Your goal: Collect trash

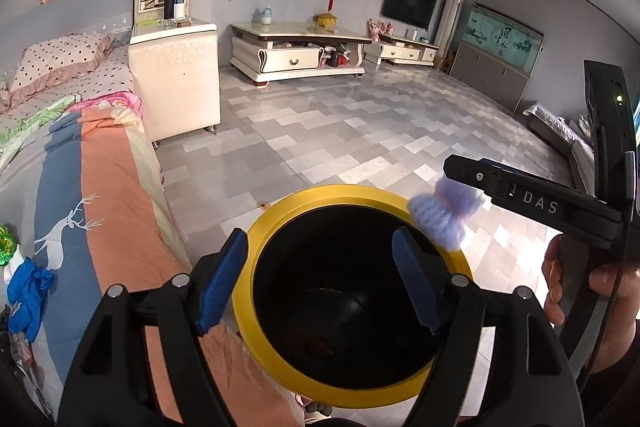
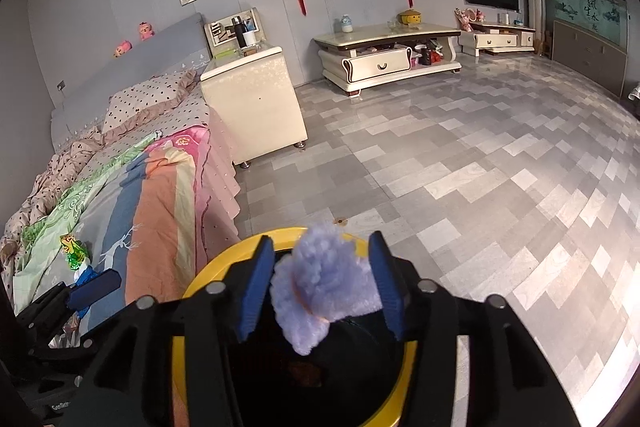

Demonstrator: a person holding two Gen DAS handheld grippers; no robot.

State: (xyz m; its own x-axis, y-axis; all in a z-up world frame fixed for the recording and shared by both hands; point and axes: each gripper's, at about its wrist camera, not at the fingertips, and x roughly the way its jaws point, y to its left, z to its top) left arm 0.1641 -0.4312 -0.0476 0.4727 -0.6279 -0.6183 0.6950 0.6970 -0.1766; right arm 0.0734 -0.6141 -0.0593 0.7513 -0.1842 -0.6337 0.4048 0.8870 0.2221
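- We stand on a grey patchwork tile floor [image 2: 460, 163], a bed [image 2: 132, 187] at nine o'clock and a cream TV cabinet [image 2: 384, 59] at one o'clock.
- A fuzzy lavender yarn scrap [image 2: 324, 287], soft and bunched, hangs over the yellow-rimmed black bin [image 1: 280, 359].
- Our right gripper [image 2: 322, 287] stands parted around the scrap; whether a pad touches it we cannot tell.
- Our left gripper [image 1: 320, 279] gapes, empty, over the bin's mouth.
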